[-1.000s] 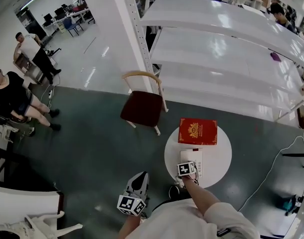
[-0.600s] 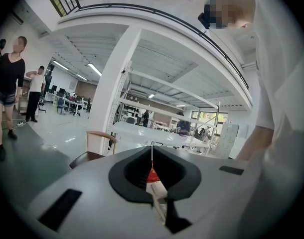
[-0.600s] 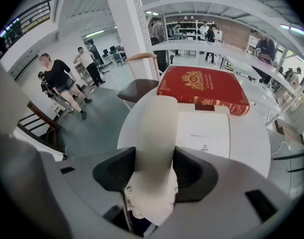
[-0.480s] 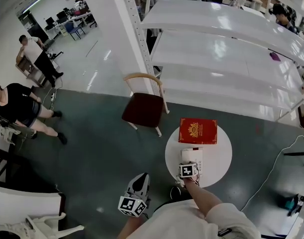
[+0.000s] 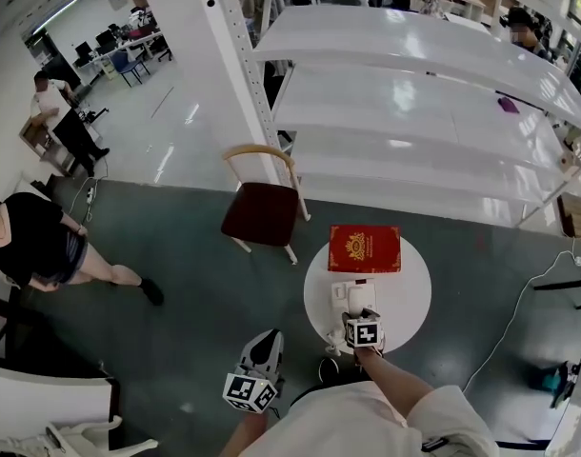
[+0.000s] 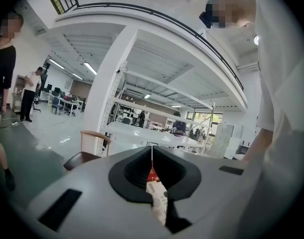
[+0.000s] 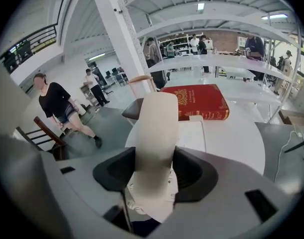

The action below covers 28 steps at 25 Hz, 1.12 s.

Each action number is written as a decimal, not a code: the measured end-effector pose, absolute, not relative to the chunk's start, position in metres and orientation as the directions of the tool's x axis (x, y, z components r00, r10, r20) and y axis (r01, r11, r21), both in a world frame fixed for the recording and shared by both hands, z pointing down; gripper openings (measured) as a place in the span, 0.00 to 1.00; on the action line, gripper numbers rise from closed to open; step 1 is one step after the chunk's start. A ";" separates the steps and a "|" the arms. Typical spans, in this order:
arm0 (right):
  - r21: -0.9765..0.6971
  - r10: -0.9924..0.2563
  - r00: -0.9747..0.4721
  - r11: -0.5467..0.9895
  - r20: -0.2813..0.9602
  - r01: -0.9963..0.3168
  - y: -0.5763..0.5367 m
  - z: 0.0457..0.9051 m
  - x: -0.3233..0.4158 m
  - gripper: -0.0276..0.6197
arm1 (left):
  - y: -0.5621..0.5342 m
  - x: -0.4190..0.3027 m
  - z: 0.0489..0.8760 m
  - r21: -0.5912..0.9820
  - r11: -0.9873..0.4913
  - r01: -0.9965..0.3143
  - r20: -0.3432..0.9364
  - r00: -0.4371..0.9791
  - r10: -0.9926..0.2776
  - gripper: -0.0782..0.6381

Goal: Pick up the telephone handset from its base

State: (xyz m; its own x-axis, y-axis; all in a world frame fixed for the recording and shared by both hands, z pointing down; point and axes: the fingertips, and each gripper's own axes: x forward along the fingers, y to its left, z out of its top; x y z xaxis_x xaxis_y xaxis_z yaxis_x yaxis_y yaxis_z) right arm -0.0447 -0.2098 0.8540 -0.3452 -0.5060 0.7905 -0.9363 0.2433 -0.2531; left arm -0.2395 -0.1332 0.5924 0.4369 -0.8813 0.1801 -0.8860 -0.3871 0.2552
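Field notes, pick-up under way.

- Right gripper: jaws have just been closing and now clamp the white handset across its width, 1 pad on each flank. Grip sits towards the handset's near end.
- Handset axis: runs along the gripper's own pointing line, out from between the jaws and away from the person, towards the red book at the far edge of the round table. The gripper tilts downward, so the far end of the handset hangs over the table's middle.
- Telephone base: flat and white, lying on the table under the handset and just to its right in the right gripper view, between the handset and the book. The handset appears raised clear of it, though contact at the near end cannot be told.
- Left gripper: jaws closed tip to tip, nothing held. It hangs off the table, beyond the near-left edge and close to the person's body.
- Judgement: the right hand is the 1 on the job, and the left is well apart from both pieces. The move ahead turns on lifting straight away from the base below, keeping the long axis in line with the jaws so the handset does not pivot in the grip.
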 end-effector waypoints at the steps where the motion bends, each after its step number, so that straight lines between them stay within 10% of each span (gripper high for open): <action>1: -0.262 -0.517 -0.351 0.239 0.781 -0.935 -0.208 0.848 -0.041 0.41 | -0.133 -0.237 0.592 0.255 -0.392 -0.884 0.178 0.441 -0.880 0.14; 28: -0.313 -0.830 -0.464 0.371 0.310 -0.874 -0.178 0.618 0.039 0.40 | -0.143 -0.166 0.588 0.229 -0.476 -0.849 0.137 0.512 -0.848 0.14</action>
State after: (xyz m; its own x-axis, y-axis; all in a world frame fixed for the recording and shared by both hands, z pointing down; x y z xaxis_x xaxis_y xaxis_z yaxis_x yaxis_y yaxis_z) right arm 0.0395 -0.1779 0.6181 -0.4635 -0.8300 0.3101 -0.8742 0.3712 -0.3132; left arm -0.1664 -0.1428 0.5882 0.5122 -0.8479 0.1370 -0.8491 -0.4759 0.2293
